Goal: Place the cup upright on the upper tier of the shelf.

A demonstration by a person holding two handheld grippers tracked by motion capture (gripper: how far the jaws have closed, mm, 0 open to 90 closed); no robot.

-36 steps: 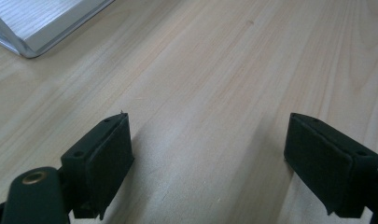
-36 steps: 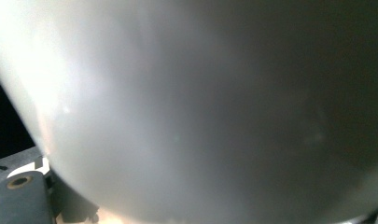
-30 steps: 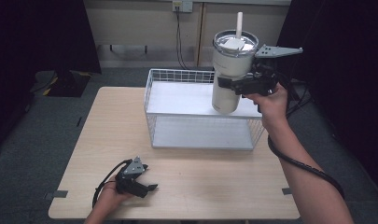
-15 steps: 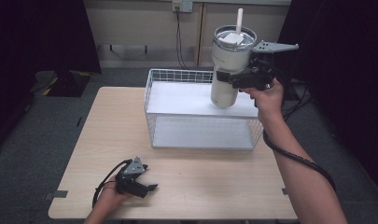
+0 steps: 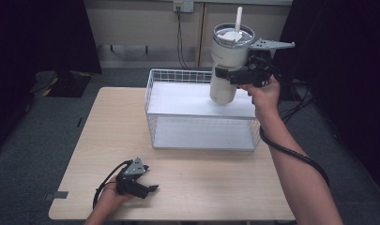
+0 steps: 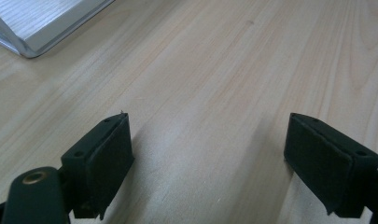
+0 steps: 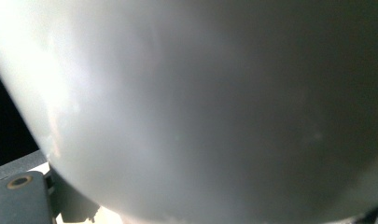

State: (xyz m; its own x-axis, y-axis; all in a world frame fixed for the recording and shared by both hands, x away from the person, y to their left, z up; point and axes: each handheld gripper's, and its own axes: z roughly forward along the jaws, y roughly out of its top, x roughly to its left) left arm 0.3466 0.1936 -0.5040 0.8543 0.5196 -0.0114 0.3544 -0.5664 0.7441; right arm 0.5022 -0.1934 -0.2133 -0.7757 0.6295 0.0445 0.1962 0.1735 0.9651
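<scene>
Right tool is clamping the tumbler at mid-body, holding it upright in the air above the basket's far right corner. Left tool is resting on the counter, jaws apart and empty. Risk: the tumbler is smooth and looks top-heavy with its straw, so a tilt could be letting it slip and strike the basket rim. In the right gripper view the tumbler wall is blocking nearly everything; the contact points are hidden.
</scene>
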